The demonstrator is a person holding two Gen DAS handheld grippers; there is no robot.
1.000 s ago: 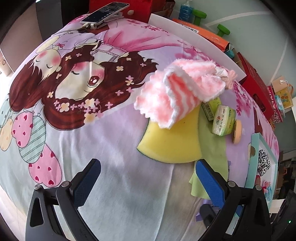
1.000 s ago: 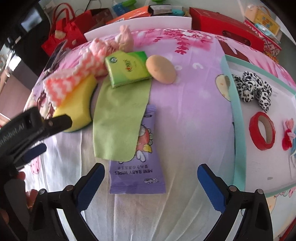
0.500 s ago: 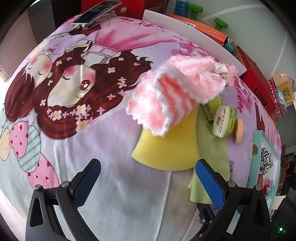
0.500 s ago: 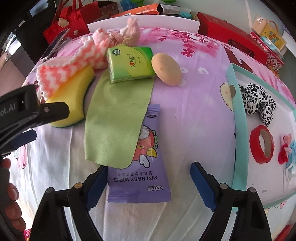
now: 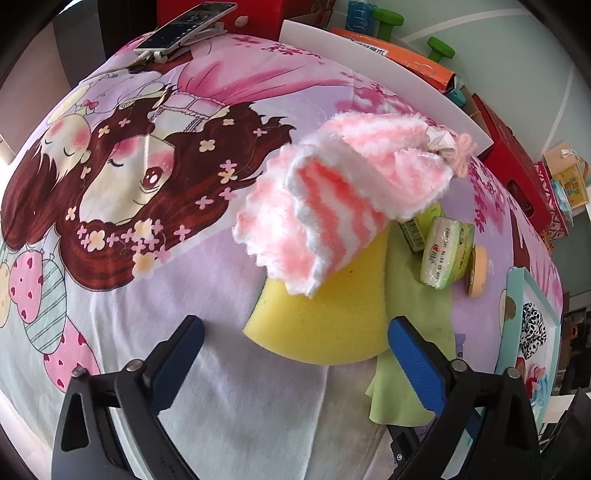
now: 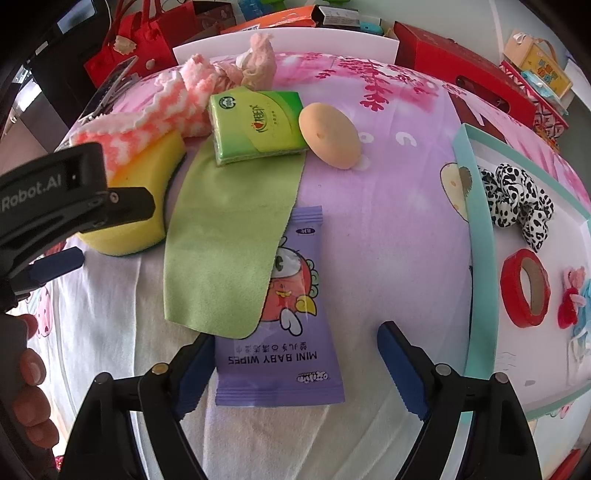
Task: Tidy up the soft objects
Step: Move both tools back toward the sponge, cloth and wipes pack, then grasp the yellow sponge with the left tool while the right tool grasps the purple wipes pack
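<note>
A yellow sponge (image 5: 325, 325) lies on the cartoon-print sheet with a fluffy pink-and-white cloth (image 5: 332, 206) draped over its far end. My left gripper (image 5: 295, 332) hovers at the sponge's near edge; its jaws are closing, with the edge just between the wide-apart fingertips and the pads off it. In the right wrist view a purple baby wipes pack (image 6: 284, 332) lies partly under a green cloth (image 6: 229, 240). My right gripper (image 6: 295, 347) straddles the pack's lower half, jaws closing, right pad still clear of it. A green tissue pack (image 6: 258, 125) and a beige puff (image 6: 330, 134) sit beyond.
A teal-rimmed tray (image 6: 476, 229) on the right holds a spotted scrunchie (image 6: 517, 203), a red tape roll (image 6: 524, 288) and small trinkets. A phone (image 5: 184, 26), red boxes and a white board line the far edge. A person's hand (image 6: 29, 387) holds the left gripper's handle.
Both grippers have come down and forward: the left up to the sponge's near edge, the right over the wipes pack. The right gripper's fingers stand visibly narrower.
</note>
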